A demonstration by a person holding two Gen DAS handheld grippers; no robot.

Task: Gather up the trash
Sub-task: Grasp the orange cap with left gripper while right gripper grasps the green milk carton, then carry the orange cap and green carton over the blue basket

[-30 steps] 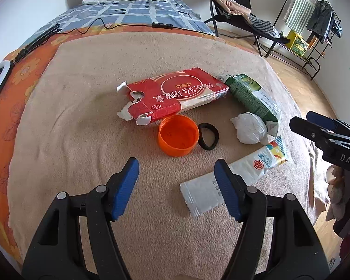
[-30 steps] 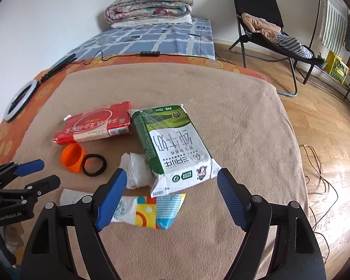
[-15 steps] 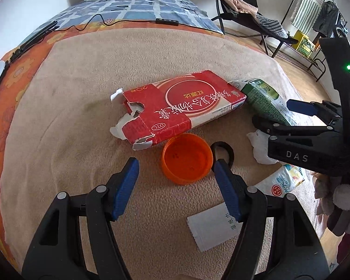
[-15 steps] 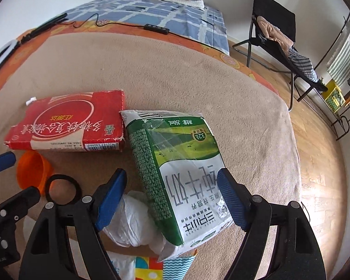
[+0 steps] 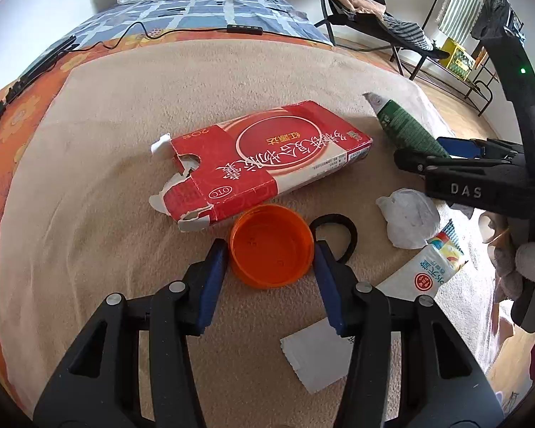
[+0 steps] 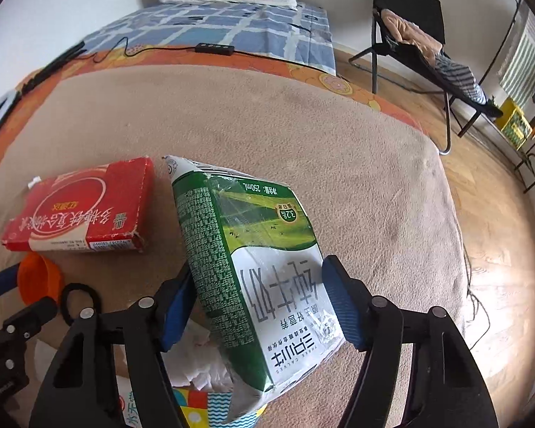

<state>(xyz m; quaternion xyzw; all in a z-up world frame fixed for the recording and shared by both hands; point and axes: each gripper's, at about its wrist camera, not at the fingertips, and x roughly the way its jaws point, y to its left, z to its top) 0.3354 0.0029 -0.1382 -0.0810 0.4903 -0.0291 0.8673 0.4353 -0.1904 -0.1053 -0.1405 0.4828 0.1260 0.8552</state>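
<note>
Two open grippers work over a beige blanket (image 5: 125,142) on the bed: left gripper (image 5: 271,271) around an orange cap (image 5: 271,253), right gripper (image 6: 260,306) around a green carton (image 6: 260,267); a chair (image 6: 406,25) stands behind.

On the blanket (image 5: 100,178), cup (image 5: 271,246) lies before box (image 5: 267,157), ring (image 5: 335,232) beside, carton (image 6: 253,267) right.

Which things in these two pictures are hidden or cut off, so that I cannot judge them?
- Crumpled white wrapper: right wrist view, mostly behind the green milk carton.
- White sachet: left wrist view, partly under the left gripper.
- Green milk carton: left wrist view, lower part behind the right gripper.
</note>
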